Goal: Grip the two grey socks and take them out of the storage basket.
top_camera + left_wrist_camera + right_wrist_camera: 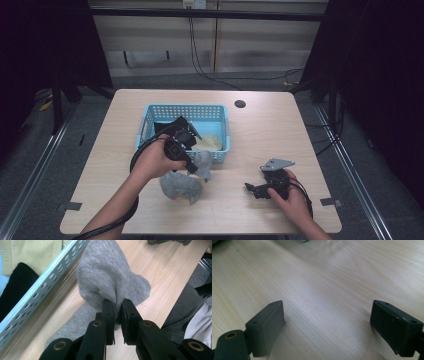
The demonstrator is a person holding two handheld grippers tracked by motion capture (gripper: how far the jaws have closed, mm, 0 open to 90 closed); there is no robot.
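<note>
Right tool (327,325): jaws spread wide, low over bare light wooden surface (332,277).
Left tool (117,315): pinching grey knitted sock (107,282).
Sock position: on surface, just outside light blue perforated plastic basket (184,111), near side.

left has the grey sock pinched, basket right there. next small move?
Probably lift the left gripper and carry the grey sock over the blue basket rim: jaws are shut on it, most of it lies on the table just outside.
</note>
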